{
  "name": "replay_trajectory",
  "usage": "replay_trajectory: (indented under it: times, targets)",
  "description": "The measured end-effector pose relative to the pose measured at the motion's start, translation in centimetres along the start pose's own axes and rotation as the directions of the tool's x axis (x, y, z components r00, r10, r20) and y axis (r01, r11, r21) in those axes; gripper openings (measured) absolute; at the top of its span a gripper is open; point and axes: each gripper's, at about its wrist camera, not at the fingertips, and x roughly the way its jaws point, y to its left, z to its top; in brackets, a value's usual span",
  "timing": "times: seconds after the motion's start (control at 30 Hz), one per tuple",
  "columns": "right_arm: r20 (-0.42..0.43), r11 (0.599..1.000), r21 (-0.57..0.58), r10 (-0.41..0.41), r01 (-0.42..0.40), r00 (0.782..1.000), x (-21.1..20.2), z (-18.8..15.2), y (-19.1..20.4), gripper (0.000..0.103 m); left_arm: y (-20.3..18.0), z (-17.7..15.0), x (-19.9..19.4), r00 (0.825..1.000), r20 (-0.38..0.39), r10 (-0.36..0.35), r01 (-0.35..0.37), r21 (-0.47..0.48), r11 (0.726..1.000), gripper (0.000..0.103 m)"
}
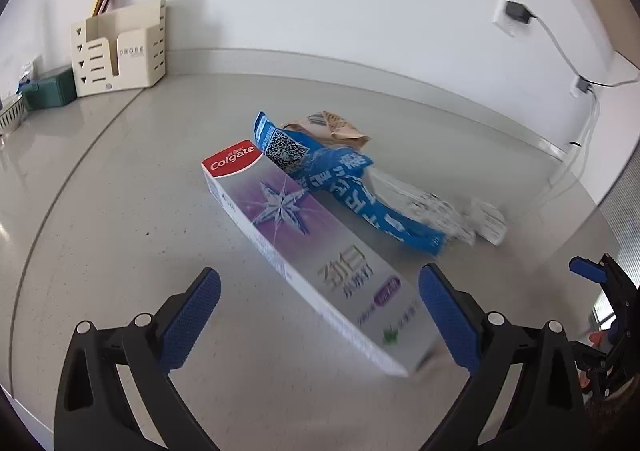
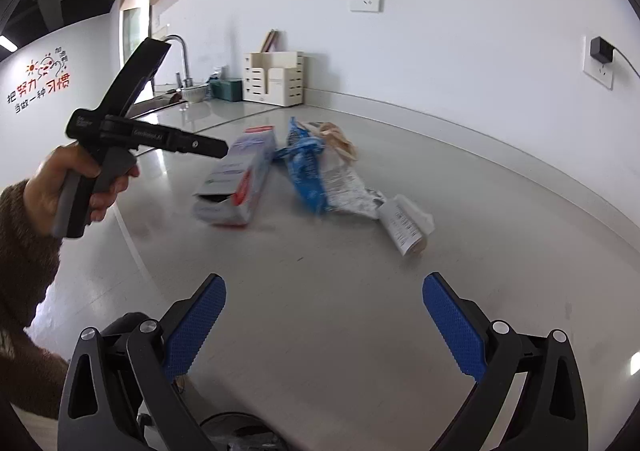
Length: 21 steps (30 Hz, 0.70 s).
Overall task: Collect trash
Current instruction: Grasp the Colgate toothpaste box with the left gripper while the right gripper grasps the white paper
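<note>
A Colgate toothpaste box (image 1: 304, 247) lies diagonally on the grey counter, its near end between the fingers of my open left gripper (image 1: 320, 315), which hovers over it without gripping. A blue wrapper (image 1: 352, 187), a brown paper scrap (image 1: 340, 129) and crumpled white paper (image 1: 460, 217) lie just beyond it. In the right wrist view the box (image 2: 240, 179), with its near flap open, the blue wrapper (image 2: 306, 171) and a white receipt roll (image 2: 406, 225) lie ahead. My right gripper (image 2: 324, 325) is open and empty, well short of them.
A cream desk organiser (image 1: 120, 51) and a green box (image 1: 50, 89) stand against the back wall at left. A sink tap (image 2: 182, 59) is far left. A hand (image 2: 68, 187) in a brown sleeve holds the left gripper handle. Cables hang from a wall socket (image 1: 516, 15).
</note>
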Motion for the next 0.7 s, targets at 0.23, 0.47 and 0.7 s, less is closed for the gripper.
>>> replay_trajectory:
  times: [0.23,0.47,0.7]
  targets:
    - [-0.068,0.998,0.028,-0.049,0.051,0.996,5.4,3.0,-4.3,0.099,-0.2,1.2,3.9,0.99,-0.072,0.125,-0.127,-0.032,0.991,0.099]
    - [-0.147,0.989,0.143,0.048,-0.027,0.988,9.8,4.2,-8.2,0.099,-0.1,1.3,4.4,0.985,-0.058,0.16,-0.161,-0.027,0.987,0.081]
    - [-0.222,0.983,0.162,0.122,-0.087,0.967,11.0,4.4,-9.4,0.06,0.0,0.6,3.1,0.996,-0.036,0.083,-0.083,-0.003,0.997,0.052]
